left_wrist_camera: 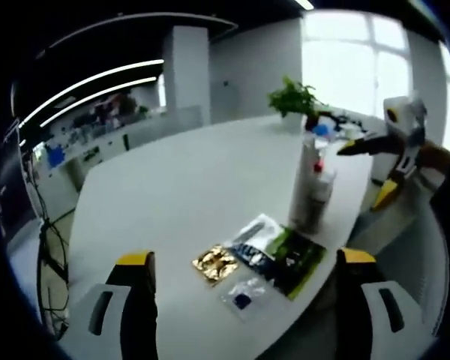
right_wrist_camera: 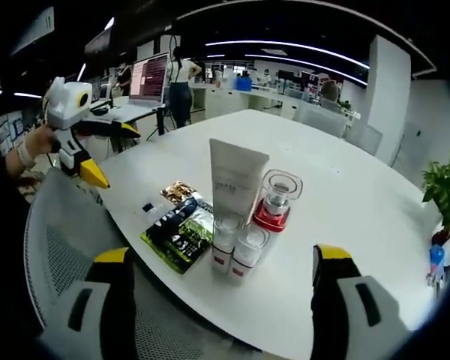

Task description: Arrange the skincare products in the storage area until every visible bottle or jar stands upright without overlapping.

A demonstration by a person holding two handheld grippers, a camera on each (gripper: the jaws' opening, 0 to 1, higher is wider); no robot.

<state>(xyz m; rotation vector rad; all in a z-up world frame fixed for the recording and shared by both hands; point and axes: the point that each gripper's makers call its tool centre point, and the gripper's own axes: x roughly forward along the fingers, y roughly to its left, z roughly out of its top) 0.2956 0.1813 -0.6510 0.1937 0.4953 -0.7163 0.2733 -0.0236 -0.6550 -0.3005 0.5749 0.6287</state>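
Observation:
On the white table (right_wrist_camera: 337, 172) a tall white tube (right_wrist_camera: 236, 180) stands upright. A clear jar with a red base (right_wrist_camera: 276, 201) stands beside it, and two small white bottles (right_wrist_camera: 237, 247) stand in front. In the left gripper view the same cluster (left_wrist_camera: 311, 187) stands near the table's edge. Flat sachets (right_wrist_camera: 181, 229) lie beside the bottles: dark and green ones (left_wrist_camera: 281, 251), a gold one (left_wrist_camera: 215, 264) and a small clear one (left_wrist_camera: 244, 296). My left gripper (left_wrist_camera: 245, 257) is open and empty, short of the sachets. My right gripper (right_wrist_camera: 221, 253) is open and empty, just before the small bottles.
A potted plant (left_wrist_camera: 292, 97) stands at the table's far end, also seen as the plant (right_wrist_camera: 444, 191). A mesh chair (right_wrist_camera: 52, 247) sits under the table edge. A laptop (right_wrist_camera: 151, 79) and a standing person (right_wrist_camera: 181, 90) are behind. Desks line the far wall.

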